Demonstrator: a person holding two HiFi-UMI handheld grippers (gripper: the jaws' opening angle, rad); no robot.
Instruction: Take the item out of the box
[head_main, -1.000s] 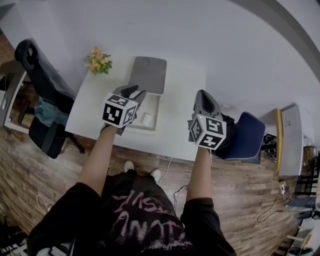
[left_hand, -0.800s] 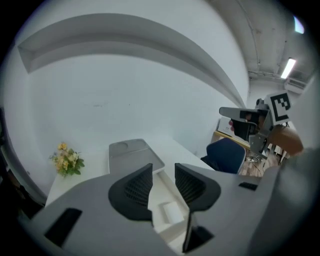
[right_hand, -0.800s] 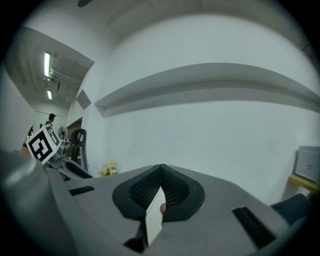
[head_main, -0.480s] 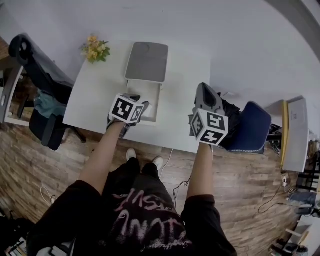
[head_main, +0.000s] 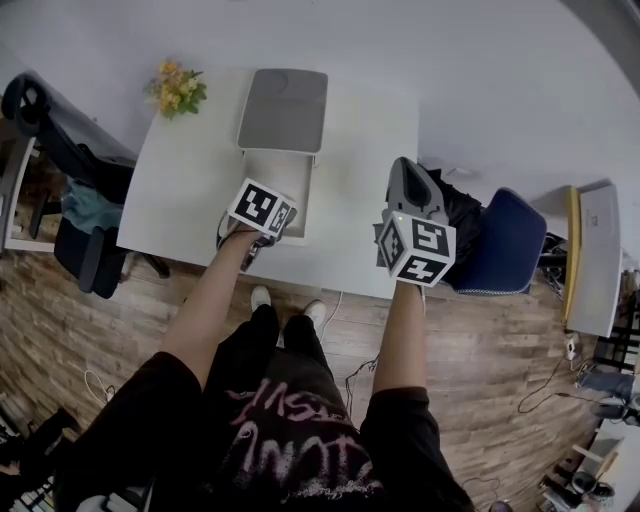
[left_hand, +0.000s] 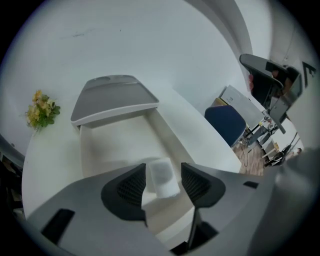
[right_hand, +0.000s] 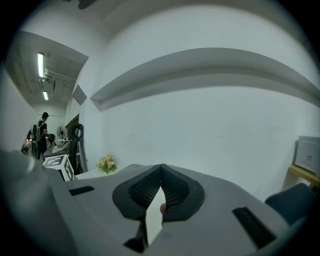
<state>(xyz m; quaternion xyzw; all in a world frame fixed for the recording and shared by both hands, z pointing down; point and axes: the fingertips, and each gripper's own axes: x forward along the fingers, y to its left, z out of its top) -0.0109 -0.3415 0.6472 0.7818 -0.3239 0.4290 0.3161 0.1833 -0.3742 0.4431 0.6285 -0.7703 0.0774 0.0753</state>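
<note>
The person wears a black short-sleeved T-shirt (head_main: 140, 425) with pink lettering (head_main: 290, 445) across the front, black trousers (head_main: 268, 350) and white shoes (head_main: 259, 298). The left gripper (left_hand: 163, 169) and the right gripper (right_hand: 160, 172) are smooth grey moulded shells, and their jaws are lined with black ribbed pads (left_hand: 131, 187). Each gripper bears a white cube (head_main: 416, 250) printed with black square markers on its faces.

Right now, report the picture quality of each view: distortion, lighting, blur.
Head view: strong fisheye, the table edges bow, light is soft and even, no glare. Left gripper view: round dark vignette, the white item shows low contrast and slightly soft against the white box. Right gripper view: same vignette, a ceiling lamp glows bright at left, flat light elsewhere.
</note>
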